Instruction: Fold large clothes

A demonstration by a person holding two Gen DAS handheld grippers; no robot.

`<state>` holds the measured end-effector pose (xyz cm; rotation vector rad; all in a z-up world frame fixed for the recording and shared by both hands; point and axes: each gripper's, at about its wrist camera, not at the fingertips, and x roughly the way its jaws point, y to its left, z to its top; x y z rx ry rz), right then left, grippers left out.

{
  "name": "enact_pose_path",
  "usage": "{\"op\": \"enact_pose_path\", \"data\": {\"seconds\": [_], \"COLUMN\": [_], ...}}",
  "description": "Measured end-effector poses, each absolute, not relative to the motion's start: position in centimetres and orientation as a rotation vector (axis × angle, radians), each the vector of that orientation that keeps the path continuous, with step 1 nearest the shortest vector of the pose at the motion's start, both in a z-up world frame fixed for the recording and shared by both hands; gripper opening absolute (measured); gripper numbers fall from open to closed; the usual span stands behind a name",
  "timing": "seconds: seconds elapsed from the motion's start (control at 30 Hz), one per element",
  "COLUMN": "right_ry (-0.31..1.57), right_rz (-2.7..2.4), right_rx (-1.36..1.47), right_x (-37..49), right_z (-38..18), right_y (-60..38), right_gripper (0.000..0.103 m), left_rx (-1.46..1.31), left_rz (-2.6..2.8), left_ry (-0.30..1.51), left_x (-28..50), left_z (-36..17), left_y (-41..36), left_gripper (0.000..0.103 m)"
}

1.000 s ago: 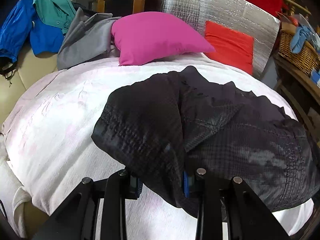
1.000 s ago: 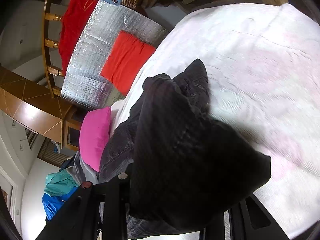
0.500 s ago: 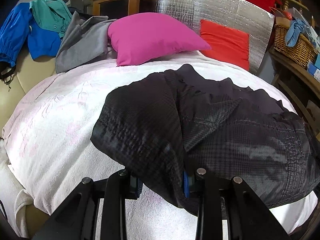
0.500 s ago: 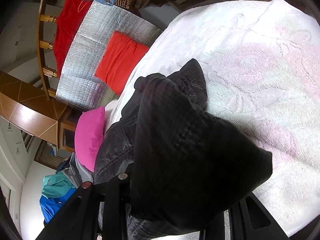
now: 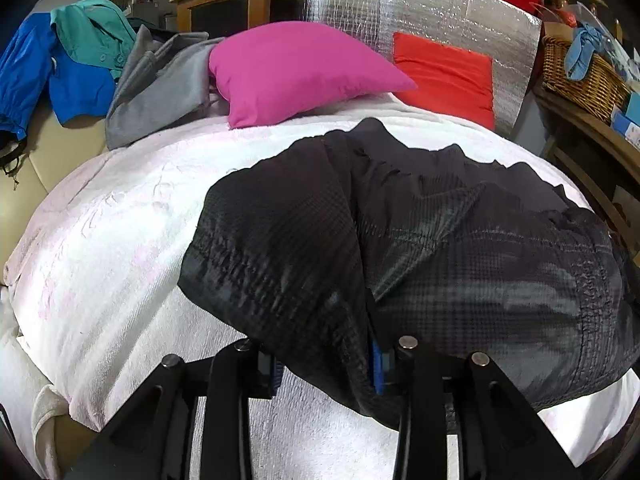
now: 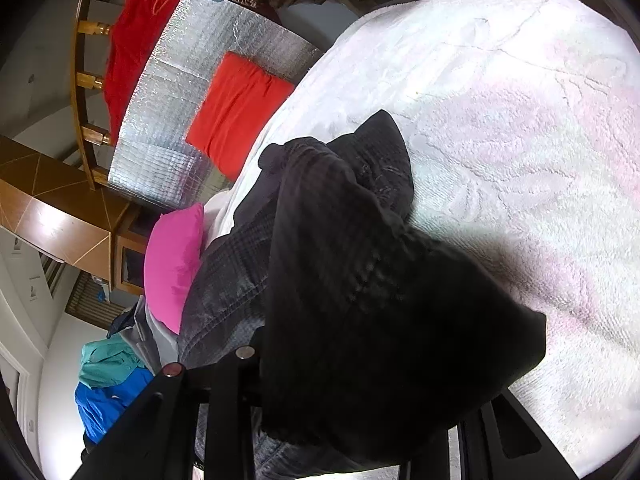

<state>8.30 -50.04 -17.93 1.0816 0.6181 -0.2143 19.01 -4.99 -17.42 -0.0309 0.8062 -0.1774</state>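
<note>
A large black checked jacket (image 5: pixel 420 240) lies bunched on a white bedspread (image 5: pixel 112 248). My left gripper (image 5: pixel 326 368) is at the jacket's near edge, and the cloth hangs down between its blue-padded fingers, which stand partly apart. In the right wrist view the same jacket (image 6: pixel 360 300) drapes over my right gripper (image 6: pixel 352 408) and hides its fingertips; the fabric is lifted above the bedspread (image 6: pixel 520 140).
A pink pillow (image 5: pixel 296 68) and a red cushion (image 5: pixel 444 72) lean against a silver foil panel (image 5: pixel 420 12) at the bed's head. Grey (image 5: pixel 160 84), teal and blue clothes (image 5: pixel 52 68) pile at the left. A wicker basket (image 5: pixel 580 76) stands at the right.
The left view has drawn back a little and lowered toward the bed. The right gripper has tilted slightly, with the jacket still draped over it.
</note>
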Motion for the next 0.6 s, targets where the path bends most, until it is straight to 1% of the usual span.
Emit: {"op": "enact_pose_path", "data": {"seconds": [0.07,0.1,0.13,0.17,0.2,0.23,0.47,0.6], "right_ry": [0.625,0.629,0.633,0.64,0.65,0.664,0.723,0.761], "right_rz": [-0.211,-0.207,-0.206,-0.2,-0.2,-0.198,-0.147,-0.127], "right_rx": [1.094,1.107,1.117,1.128,1.133,1.137,1.142,1.105], "right_x": [8.3,8.2,8.1,8.0,7.9,7.8,5.4,3.7], "right_z": [-18.1,-18.2,-18.2,-18.2,-18.3,-18.3,-17.7,-17.2], "right_y": [-50.1,-50.1,-50.0,-50.2,-50.3,-50.5,-51.9,-52.6], "right_gripper": [0.036,0.039,0.04,0.04,0.041,0.044,0.056,0.059], "left_rx": [-0.055,-0.078,-0.099,-0.115,-0.136,-0.146,-0.336,-0.336], "left_rz": [-0.19,-0.202,-0.212,-0.214,-0.214,-0.221,-0.381,-0.387], "left_ry": [0.835,0.861,0.884,0.905,0.942,0.971,1.127,1.145], "left_x": [19.3,19.6,19.9,20.1,20.4,20.6,21.4,20.6], "left_z": [-17.5,-17.5,-17.5,-17.6,-17.6,-17.6,-17.9,-17.2], "left_y": [-4.6,-4.2,-3.8,-3.4,-2.8,-2.3,3.2,4.8], "left_gripper": [0.042,0.044,0.047,0.053,0.061,0.066,0.07,0.07]}}
